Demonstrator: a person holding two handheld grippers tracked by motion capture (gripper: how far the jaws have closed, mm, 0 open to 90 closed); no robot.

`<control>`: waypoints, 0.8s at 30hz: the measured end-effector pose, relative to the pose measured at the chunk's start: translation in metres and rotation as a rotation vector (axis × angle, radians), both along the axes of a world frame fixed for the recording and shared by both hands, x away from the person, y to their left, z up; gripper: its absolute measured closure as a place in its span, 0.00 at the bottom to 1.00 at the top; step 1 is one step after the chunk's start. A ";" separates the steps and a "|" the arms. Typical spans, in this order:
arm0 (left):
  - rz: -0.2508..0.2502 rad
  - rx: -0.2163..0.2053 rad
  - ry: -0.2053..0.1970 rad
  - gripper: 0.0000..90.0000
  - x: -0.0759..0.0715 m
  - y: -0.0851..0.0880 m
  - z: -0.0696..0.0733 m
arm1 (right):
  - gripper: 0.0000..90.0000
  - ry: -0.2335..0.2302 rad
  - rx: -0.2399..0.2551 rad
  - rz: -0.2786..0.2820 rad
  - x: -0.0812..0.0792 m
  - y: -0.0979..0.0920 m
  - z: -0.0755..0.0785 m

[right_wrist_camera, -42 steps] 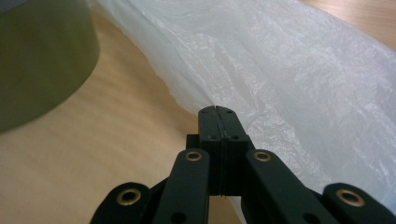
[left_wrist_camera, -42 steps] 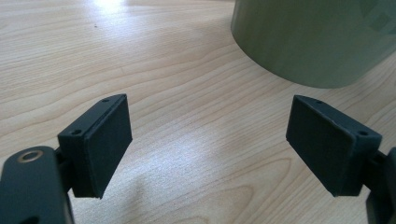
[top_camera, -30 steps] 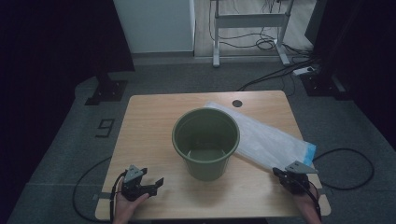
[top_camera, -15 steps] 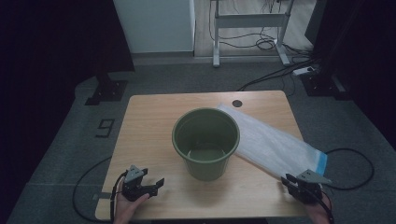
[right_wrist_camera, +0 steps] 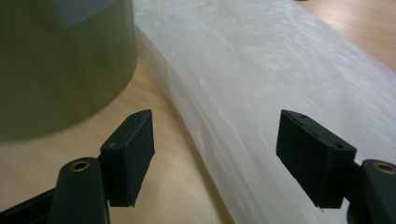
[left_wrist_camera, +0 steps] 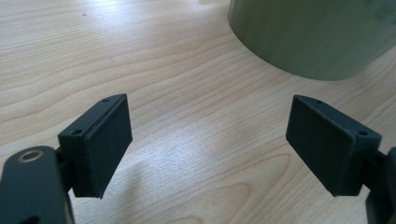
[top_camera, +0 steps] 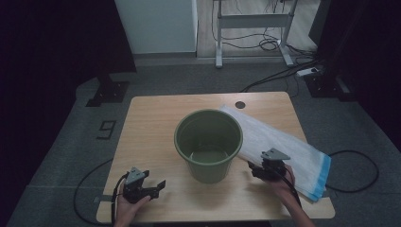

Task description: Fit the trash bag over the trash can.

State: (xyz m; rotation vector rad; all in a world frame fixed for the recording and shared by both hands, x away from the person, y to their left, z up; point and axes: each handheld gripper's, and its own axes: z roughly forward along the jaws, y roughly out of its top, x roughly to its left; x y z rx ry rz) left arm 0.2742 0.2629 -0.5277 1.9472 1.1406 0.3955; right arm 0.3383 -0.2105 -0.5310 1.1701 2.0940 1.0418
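High view: right gripper (top_camera: pixel 257 171) has let go the bag (top_camera: pixel 283 146), fingers just spread; left gripper (top_camera: pixel 153 187) fingers apart.

Grey floor (top_camera: pixel 56 142), dark surroundings

Standing on grey floor: light wooden table (top_camera: pixel 151 123), carrying a green bucket (top_camera: pixel 209 144) upright at centre. Lying flat just right of it, a white plastic bag (top_camera: pixel 279 142), blue-edged end overhanging the table's right edge. Sitting near the far edge, a small dark disc (top_camera: pixel 240 104).
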 end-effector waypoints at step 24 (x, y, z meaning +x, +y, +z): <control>0.004 -0.003 0.011 0.16 0.001 0.004 -0.003 | 0.64 0.103 0.025 -0.004 0.039 0.026 -0.022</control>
